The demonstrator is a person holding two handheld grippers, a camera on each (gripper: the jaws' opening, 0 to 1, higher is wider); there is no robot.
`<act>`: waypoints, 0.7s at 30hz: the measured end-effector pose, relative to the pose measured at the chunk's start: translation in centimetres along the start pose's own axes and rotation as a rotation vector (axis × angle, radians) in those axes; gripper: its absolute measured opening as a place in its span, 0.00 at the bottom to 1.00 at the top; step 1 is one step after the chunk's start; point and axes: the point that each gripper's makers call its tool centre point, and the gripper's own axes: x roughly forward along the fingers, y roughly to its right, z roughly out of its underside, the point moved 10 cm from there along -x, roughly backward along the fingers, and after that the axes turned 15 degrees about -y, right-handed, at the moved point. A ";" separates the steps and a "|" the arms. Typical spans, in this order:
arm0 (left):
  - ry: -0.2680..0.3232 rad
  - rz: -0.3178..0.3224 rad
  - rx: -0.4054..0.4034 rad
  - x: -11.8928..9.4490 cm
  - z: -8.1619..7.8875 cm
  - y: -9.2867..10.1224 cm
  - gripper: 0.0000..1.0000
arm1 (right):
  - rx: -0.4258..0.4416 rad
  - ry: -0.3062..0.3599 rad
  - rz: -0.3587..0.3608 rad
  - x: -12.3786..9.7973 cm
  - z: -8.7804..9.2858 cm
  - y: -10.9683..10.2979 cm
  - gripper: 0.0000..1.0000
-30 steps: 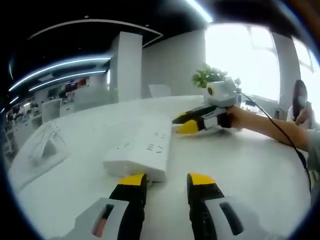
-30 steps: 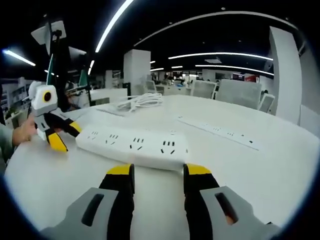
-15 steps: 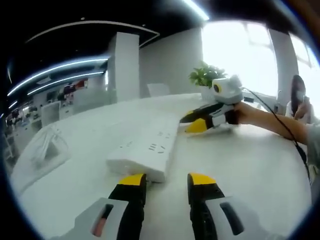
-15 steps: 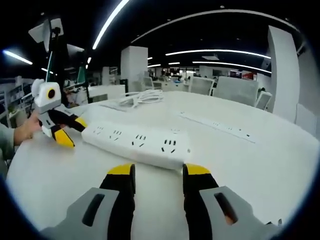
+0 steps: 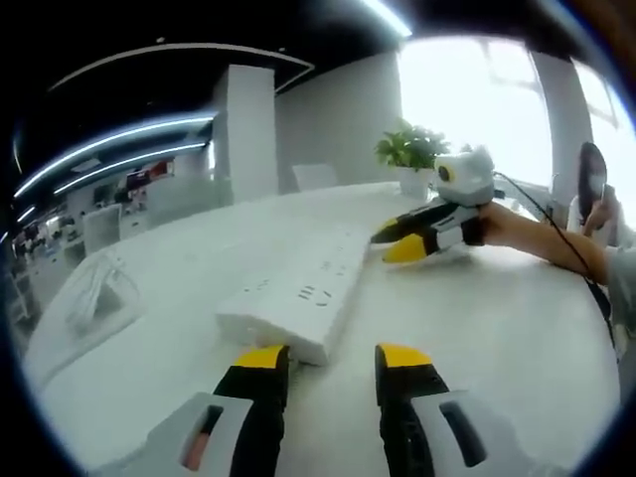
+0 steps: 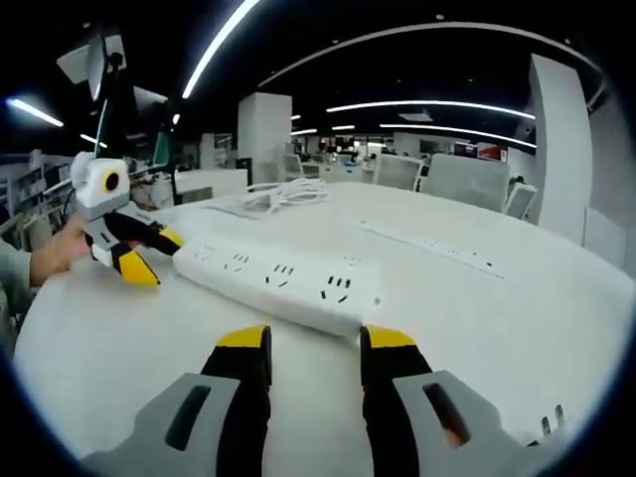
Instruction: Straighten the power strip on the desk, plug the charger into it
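a leafy green potted plant [image 5: 412, 147] stands at the far edge of the round white table [image 5: 517, 328], at about 1 o'clock in the left gripper view. in the right gripper view, a long flat white socket bar [image 6: 432, 246] lies at 2 o'clock, with pale office chairs [image 6: 467, 182] beyond it.

Open office: white pillar [image 5: 244, 134], bright window [image 5: 467, 99] (overexposed), ceiling light strips [image 6: 427, 105].

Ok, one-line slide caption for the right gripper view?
Open right gripper faces the white power strip; left gripper at its far end.
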 end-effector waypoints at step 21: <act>0.008 0.068 -0.012 -0.2 0.3 -1.3 0.31 | -0.026 -0.047 0.001 -0.6 0.0 -0.5 0.33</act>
